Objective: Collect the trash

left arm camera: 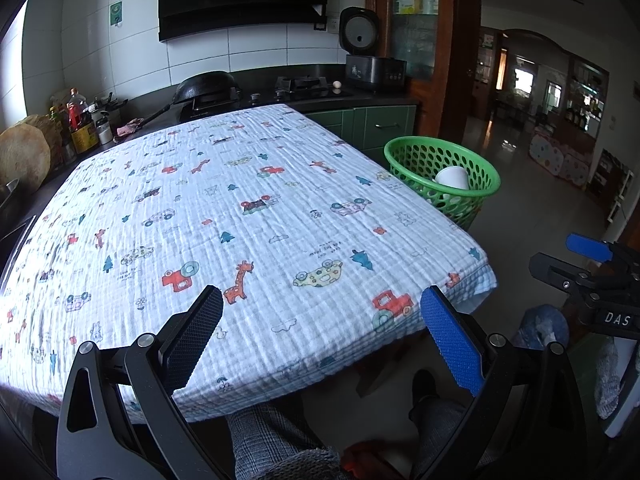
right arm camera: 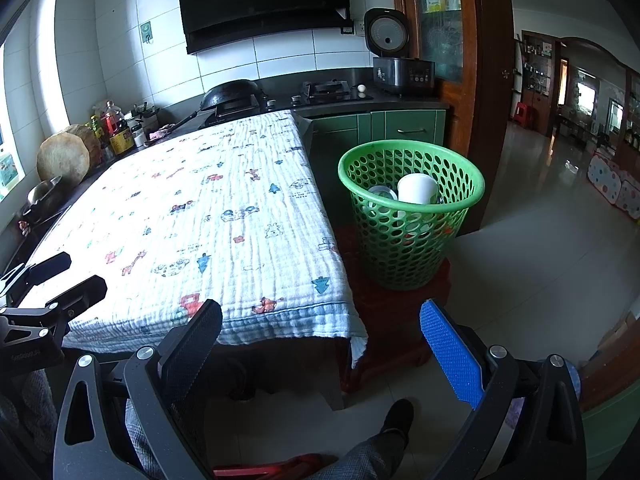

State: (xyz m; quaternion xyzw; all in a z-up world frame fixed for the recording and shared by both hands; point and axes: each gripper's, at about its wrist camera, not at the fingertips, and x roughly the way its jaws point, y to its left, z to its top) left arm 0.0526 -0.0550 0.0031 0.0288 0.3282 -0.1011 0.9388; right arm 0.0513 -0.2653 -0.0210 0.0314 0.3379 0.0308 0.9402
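Both claws hover at the near edge of a surface covered by a white crinkled cloth printed with cars, giraffes and trees (left arm camera: 248, 216). The left claw (left arm camera: 322, 312) is held level and points across the cloth, its black and blue fingers spread wide with nothing between them. The right claw (right arm camera: 320, 324) sits off the cloth's near right corner, fingers likewise spread wide and empty, pointing toward the floor gap between the cloth and the basket. In the left wrist view, the right claw appears only as a blue finger tip and black frame at the right edge, partly cut off.

A green plastic basket with round holes (right arm camera: 412, 240) stands just beyond the cloth's right edge, on a dark red low stand. Inside it leans a white paper cup (right arm camera: 418, 189), mouth tilted down, beside a round pale lid-like item that is hard to make out. More items show through the holes, but they cannot be identified. From the left wrist view, the cloth's edge hides the basket's lower half.

Below the cloth's near edge, the person's grey checked trousers (left arm camera: 272, 436) and a dark shoe (right arm camera: 398, 416) show, partly hidden by the claw frames.
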